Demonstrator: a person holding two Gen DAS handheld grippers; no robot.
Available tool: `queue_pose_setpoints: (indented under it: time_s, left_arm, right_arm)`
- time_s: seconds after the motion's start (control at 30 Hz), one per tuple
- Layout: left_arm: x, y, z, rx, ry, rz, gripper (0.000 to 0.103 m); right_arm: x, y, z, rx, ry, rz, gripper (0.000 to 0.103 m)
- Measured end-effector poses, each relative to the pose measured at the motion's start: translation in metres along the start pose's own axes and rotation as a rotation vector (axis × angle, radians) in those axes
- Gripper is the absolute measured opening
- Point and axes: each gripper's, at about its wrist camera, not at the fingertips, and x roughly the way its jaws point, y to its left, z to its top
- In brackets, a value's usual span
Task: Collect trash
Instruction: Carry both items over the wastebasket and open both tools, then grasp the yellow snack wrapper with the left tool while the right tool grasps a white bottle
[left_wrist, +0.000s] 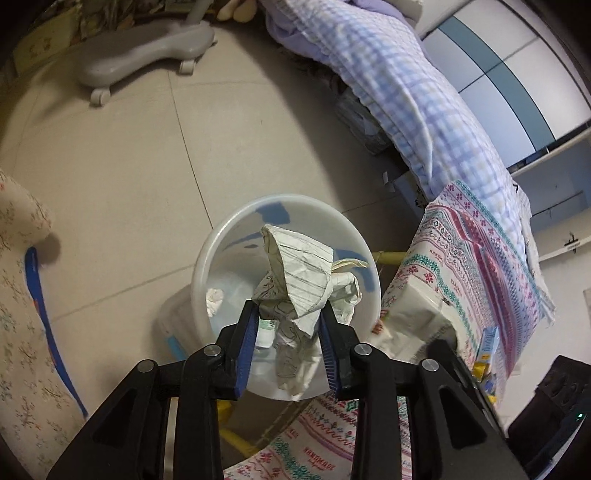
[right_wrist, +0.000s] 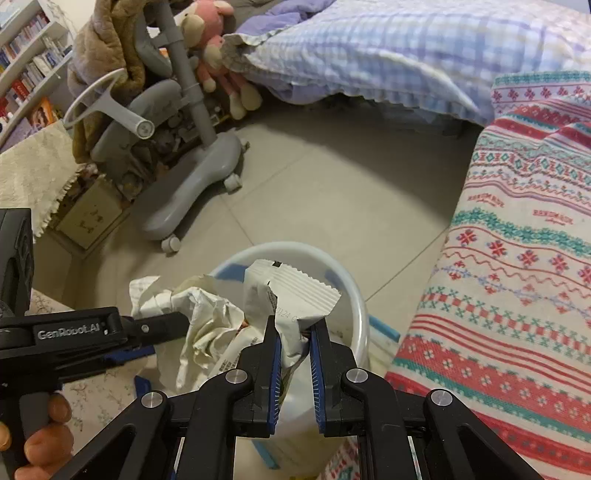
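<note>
A white plastic bin (left_wrist: 207, 254) stands on the tiled floor beside a cloth-covered table. My left gripper (left_wrist: 288, 314) is shut on a crumpled wad of lined paper (left_wrist: 306, 273), held over the bin's mouth. A small white scrap (left_wrist: 215, 297) lies at the bin's bottom. In the right wrist view, my right gripper (right_wrist: 294, 326) is shut on a white torn snack wrapper (right_wrist: 291, 291) above the same bin (right_wrist: 354, 295). The left gripper (right_wrist: 162, 323) reaches in from the left with the crumpled paper (right_wrist: 207, 314), close beside the wrapper.
A patterned tablecloth (right_wrist: 517, 258) hangs to the right of the bin. A grey wheeled chair base (right_wrist: 192, 184) and stuffed toys (right_wrist: 214, 48) stand beyond, and a checked quilt (left_wrist: 399, 85) drapes off a bed. A hand (right_wrist: 44, 439) holds the left gripper's handle.
</note>
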Motion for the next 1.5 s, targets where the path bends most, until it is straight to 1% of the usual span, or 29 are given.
queue_pose_setpoints:
  time_s: [0.03,0.1,0.3,0.37,0.4,0.43,0.5,0.67,0.83,1.0,1.1,1.2,1.3,1.4,1.5]
  left_arm:
    - [0.003,0.001,0.002,-0.011,0.011,0.001,0.040]
    - [0.005,0.005,0.004,-0.031,0.018,0.013,0.049]
    - [0.002,0.010,0.006,-0.043,0.002,0.023,0.054]
    - [0.002,0.010,0.006,-0.044,-0.005,0.031,0.055]
    - [0.002,0.010,0.006,-0.042,-0.006,0.028,0.055]
    - [0.002,0.010,0.006,-0.042,-0.007,0.025,0.055]
    - [0.001,0.009,0.006,-0.039,-0.009,0.021,0.055]
    - [0.000,0.005,0.005,-0.032,-0.017,0.011,0.055]
    - [0.001,-0.004,0.002,-0.007,-0.018,0.012,0.055]
    - [0.002,-0.030,-0.006,0.060,-0.018,0.025,0.055]
    - [0.003,-0.052,-0.014,0.123,-0.008,0.019,0.055]
    - [0.003,-0.072,-0.024,0.179,-0.008,0.006,0.055]
    - [0.003,-0.098,-0.038,0.246,-0.011,-0.005,0.055]
    - [0.007,-0.127,-0.057,0.334,-0.003,-0.019,0.055]
    - [0.012,-0.154,-0.078,0.421,0.019,-0.035,0.055]
  right_arm:
    - [0.002,0.000,0.000,-0.002,0.001,-0.002,0.012]
    - [0.007,0.000,0.000,-0.006,0.004,-0.012,0.013]
    - [0.022,0.001,0.000,-0.020,0.022,-0.037,0.014]
    - [0.027,0.002,-0.001,-0.028,0.035,-0.045,0.016]
    - [0.030,0.002,-0.002,-0.027,0.043,-0.060,0.020]
    - [0.032,0.001,-0.002,-0.023,0.049,-0.062,0.027]
    - [0.032,-0.001,-0.004,-0.015,0.050,-0.060,0.032]
    - [0.026,-0.010,-0.009,-0.003,0.050,-0.063,0.032]
    - [0.009,-0.024,-0.013,0.016,0.042,-0.070,0.032]
    - [-0.022,-0.037,-0.016,0.029,0.021,-0.064,0.033]
    - [-0.043,-0.046,-0.019,0.036,0.003,-0.064,0.038]
    - [-0.072,-0.063,-0.023,0.046,-0.012,-0.075,0.038]
    - [-0.103,-0.080,-0.028,0.059,-0.031,-0.094,0.040]
    - [-0.132,-0.099,-0.031,0.076,-0.054,-0.124,0.045]
    - [-0.154,-0.117,-0.036,0.102,-0.064,-0.156,0.045]
